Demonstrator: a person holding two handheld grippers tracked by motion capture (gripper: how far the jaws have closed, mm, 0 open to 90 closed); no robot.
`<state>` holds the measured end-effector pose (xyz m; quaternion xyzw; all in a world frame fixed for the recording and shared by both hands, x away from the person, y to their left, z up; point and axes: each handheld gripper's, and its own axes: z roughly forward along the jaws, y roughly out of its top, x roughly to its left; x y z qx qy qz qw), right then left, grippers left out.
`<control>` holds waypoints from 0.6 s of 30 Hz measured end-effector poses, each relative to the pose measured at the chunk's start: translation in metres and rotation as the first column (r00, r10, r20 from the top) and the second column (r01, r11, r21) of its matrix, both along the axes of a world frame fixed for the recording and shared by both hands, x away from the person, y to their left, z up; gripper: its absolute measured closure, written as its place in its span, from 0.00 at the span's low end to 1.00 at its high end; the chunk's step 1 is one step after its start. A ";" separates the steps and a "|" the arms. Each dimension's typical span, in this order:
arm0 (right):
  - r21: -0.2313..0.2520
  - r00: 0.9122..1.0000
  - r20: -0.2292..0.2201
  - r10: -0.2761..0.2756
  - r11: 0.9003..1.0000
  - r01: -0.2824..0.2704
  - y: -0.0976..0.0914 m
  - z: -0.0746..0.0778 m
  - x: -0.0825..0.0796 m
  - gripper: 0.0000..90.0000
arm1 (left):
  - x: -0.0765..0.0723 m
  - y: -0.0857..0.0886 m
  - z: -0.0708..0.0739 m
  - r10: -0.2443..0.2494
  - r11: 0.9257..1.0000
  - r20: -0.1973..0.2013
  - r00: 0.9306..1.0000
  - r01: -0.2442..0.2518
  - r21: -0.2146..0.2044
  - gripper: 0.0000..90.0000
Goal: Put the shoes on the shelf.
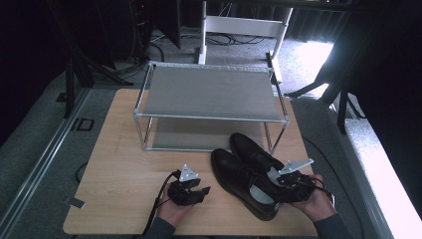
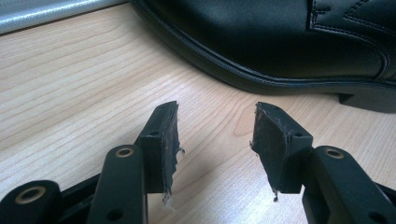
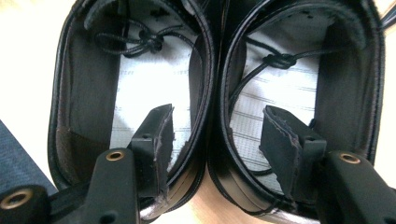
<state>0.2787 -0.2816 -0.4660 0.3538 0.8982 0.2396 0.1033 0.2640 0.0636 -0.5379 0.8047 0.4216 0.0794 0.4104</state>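
We see a pair of black leather shoes [image 1: 246,172] standing side by side on the wooden table [image 1: 119,164], just in front of the right leg of a low metal shoe rack [image 1: 211,94] with grey fabric shelves; their toes point toward the rack and their heels toward the person. In the high view the right gripper [image 1: 286,181], carried in the person's right hand [image 1: 314,199], sits over the heel end of the pair. In the right gripper view we look down into both shoe openings, with pale insoles and black laces inside: one jaw reaches into the left shoe [image 3: 135,93], the other into the right shoe [image 3: 299,84], so the two inner walls, which touch each other, lie between the jaws. The pads stand apart from those walls and we see no clamping on the leather, so we read these tongs as apart. The left gripper [image 1: 195,191], in the left hand [image 1: 174,209], lies low over the table, just to the left of the shoes and apart from them. In the left gripper view its jaws are spread with bare wood between them, the worn pads frayed at the edges, and the side and sole of the nearer shoe [image 2: 280,46] cross the top of that view, near the tips but not touching them.
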 end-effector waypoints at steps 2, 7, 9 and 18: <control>-0.014 1.000 -0.016 0.005 1.000 -0.005 0.002 0.000 0.001 0.48 | 0.000 0.000 0.000 -0.001 1.000 -0.001 1.000 0.001 0.001 0.57; -0.045 0.998 -0.055 0.003 0.999 -0.005 0.005 0.000 0.005 0.47 | 0.000 -0.001 0.000 -0.003 1.000 -0.001 1.000 0.003 0.005 0.57; -0.049 0.998 -0.069 0.005 0.999 -0.009 0.005 0.000 0.007 0.47 | 0.000 -0.001 0.000 -0.004 1.000 -0.001 1.000 0.004 0.005 0.57; -0.074 0.994 -0.110 0.014 0.997 -0.022 0.008 0.000 0.011 0.47 | 0.000 -0.002 -0.001 -0.005 1.000 -0.004 1.000 0.005 0.003 0.57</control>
